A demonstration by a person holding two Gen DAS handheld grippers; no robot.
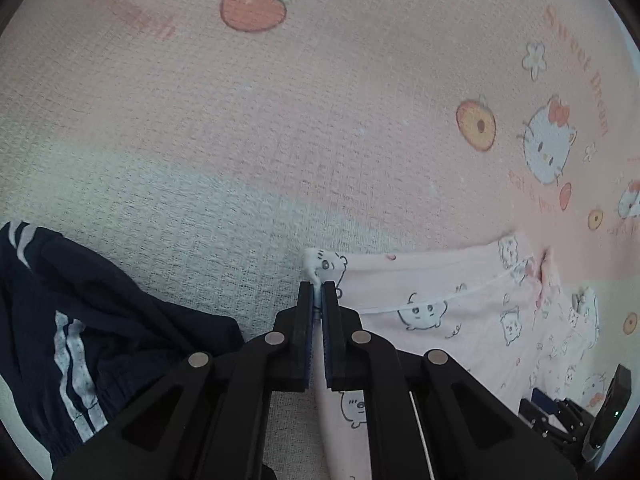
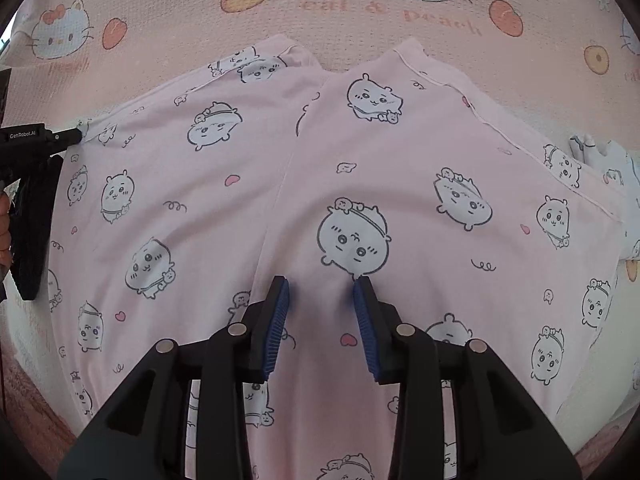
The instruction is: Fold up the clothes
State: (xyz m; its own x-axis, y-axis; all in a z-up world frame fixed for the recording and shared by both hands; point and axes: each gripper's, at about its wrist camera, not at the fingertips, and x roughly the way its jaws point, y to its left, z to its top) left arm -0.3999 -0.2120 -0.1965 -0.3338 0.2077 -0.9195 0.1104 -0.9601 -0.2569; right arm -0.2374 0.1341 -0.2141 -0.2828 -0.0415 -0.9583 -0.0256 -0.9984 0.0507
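Pink pyjama trousers (image 2: 224, 208) printed with white cartoon animals lie spread flat, both leg ends pointing away. My right gripper (image 2: 320, 284) is open, its blue pads standing apart with the tips down on the cloth near the middle seam. In the left wrist view, my left gripper (image 1: 318, 286) is shut on a corner of the pink trousers (image 1: 440, 292), with a bunched bit of white print poking out past the tips. The right wrist view shows the left gripper (image 2: 82, 134) pinching the garment's left edge.
A dark navy garment with white stripes (image 1: 80, 320) lies crumpled just left of my left gripper. Everything rests on a pink textured bed cover (image 1: 320, 100) printed with cats and peaches. A white cloth (image 2: 612, 168) sits at the right edge.
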